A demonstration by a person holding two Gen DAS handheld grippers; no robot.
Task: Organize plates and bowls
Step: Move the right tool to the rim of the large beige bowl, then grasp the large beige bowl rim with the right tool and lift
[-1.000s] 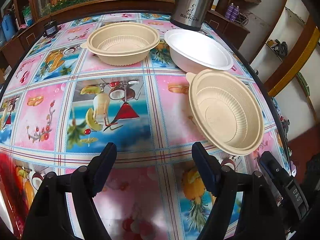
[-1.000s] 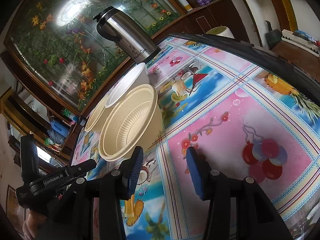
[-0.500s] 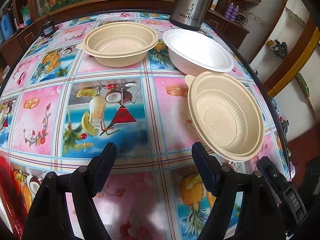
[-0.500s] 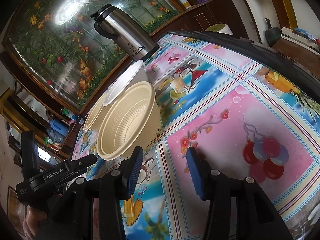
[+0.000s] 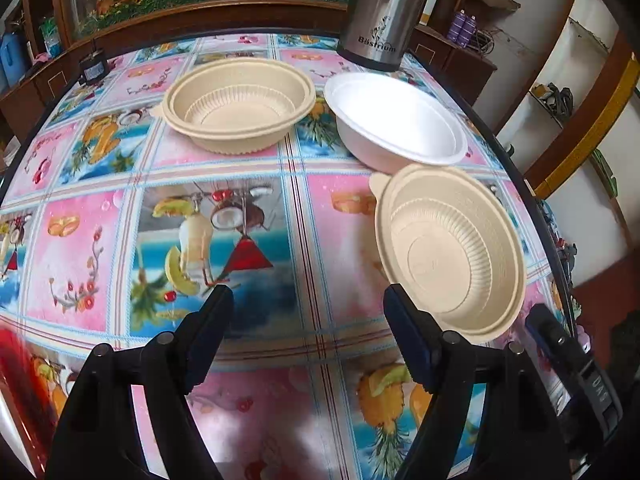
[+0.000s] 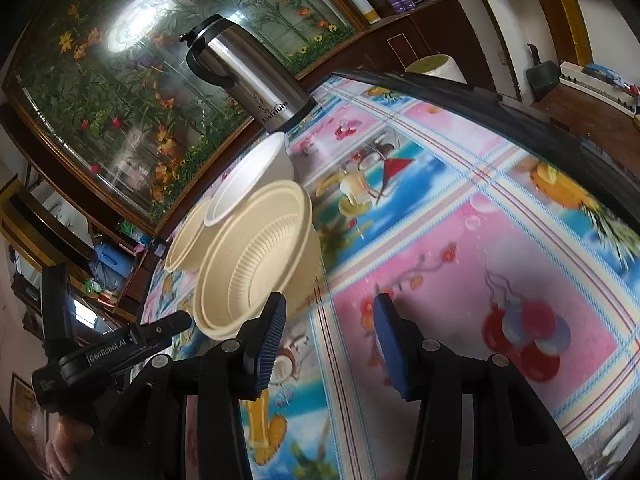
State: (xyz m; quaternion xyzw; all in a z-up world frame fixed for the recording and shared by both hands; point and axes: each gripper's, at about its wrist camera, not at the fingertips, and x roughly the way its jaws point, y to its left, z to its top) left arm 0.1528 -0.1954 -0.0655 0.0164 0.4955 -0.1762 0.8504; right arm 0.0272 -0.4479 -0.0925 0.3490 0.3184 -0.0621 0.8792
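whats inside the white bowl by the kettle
The white bowl looks empty: only its bare white inside shows in the left wrist view. The tablecloth beneath it is covered.

two beige ribbed bowls [image 5: 450, 252] [image 5: 239, 106], white bowl [image 5: 396, 120], steel flask [image 5: 380, 12] — pink-and-blue fruit-print tablecloth [image 5: 224, 240]

On the table [image 5: 248, 184], 3 bowls are set toward the far right part. In the left wrist view, the far bowl [image 5: 239, 105] is placed left of the middle bowl [image 5: 394, 120], just apart from it, and the flask [image 5: 384, 12] is stood behind the middle bowl at the far edge. The near bowl [image 5: 450, 252] is found in front of the middle bowl, close against it, near the right edge.
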